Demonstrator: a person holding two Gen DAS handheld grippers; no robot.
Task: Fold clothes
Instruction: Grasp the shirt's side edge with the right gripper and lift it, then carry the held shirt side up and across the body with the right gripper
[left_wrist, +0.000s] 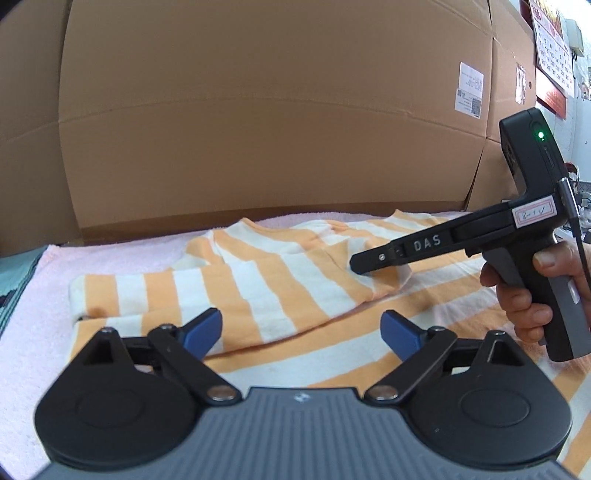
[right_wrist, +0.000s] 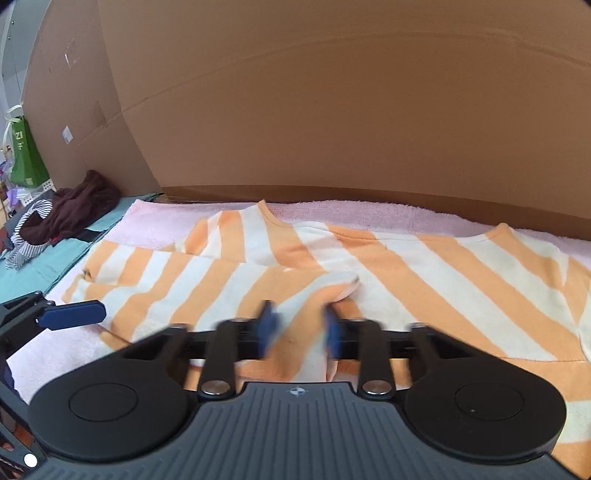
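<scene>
So far the orange-and-white striped cotton shirt (right_wrist: 424, 266) is lying on the pink towel (left_wrist: 122, 254), one sleeve folded inward. Right gripper (right_wrist: 299, 328) is clamping a fabric fold at six o'clock; left gripper (left_wrist: 301, 328) is gaping empty. Most folds remain.

Big cardboard box (left_wrist: 266, 110) along back edge of pink towel (left_wrist: 122, 254), white label (left_wrist: 468, 90) on it. Teal sheet (right_wrist: 44, 269) off towel's left edge, dark brown and striped clothes pile (right_wrist: 62, 214) there. Green bag (right_wrist: 26, 155) beyond. Red calendar (left_wrist: 552, 55) at right.
</scene>
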